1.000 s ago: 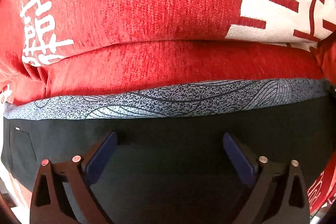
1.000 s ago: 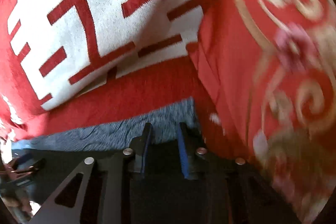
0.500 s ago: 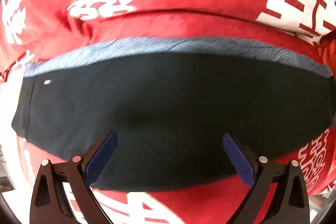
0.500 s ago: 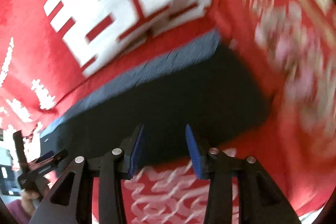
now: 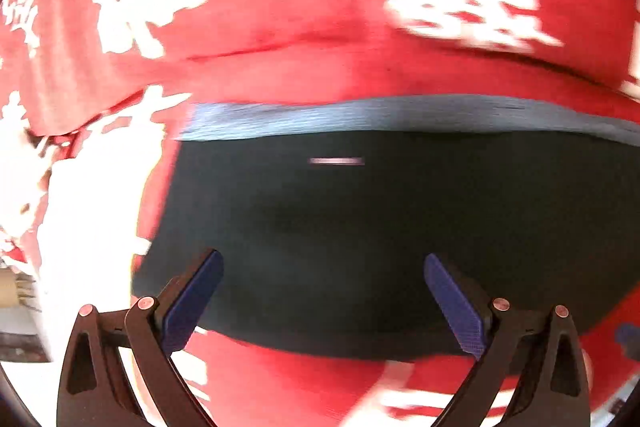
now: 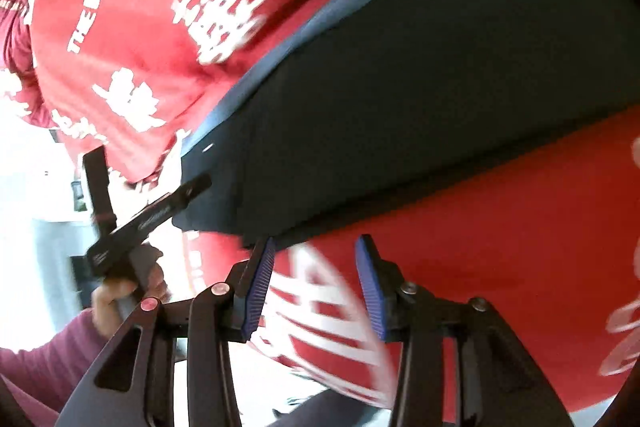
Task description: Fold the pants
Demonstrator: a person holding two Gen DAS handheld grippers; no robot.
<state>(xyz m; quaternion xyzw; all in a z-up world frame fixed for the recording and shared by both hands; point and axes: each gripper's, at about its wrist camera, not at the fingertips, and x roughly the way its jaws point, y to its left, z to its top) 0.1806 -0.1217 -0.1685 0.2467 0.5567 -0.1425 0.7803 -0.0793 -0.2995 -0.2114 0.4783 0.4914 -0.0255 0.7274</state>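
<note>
The black pants (image 5: pixel 380 227) lie folded into a flat rectangle on the red cover, with a grey patterned waistband (image 5: pixel 400 115) along the far edge. They also show in the right wrist view (image 6: pixel 420 99). My left gripper (image 5: pixel 322 291) is open and empty, hovering above the near edge of the pants. My right gripper (image 6: pixel 316 283) is open and empty, just clear of the pants' near edge over the red cover. The left gripper also shows in the right wrist view (image 6: pixel 152 211) beside the pants' left corner.
A red cover with white characters (image 5: pixel 280 7) spreads under the pants and around them (image 6: pixel 500 227). The cover's edge and a bright floor area lie at the left (image 6: pixel 32 195). The person's hand in a maroon sleeve (image 6: pixel 60 339) holds the left gripper.
Both grippers have pulled back from the pants toward the near side. The right gripper, nearly shut on the fabric a second ago, has opened and let go. The left view has shifted leftward.
</note>
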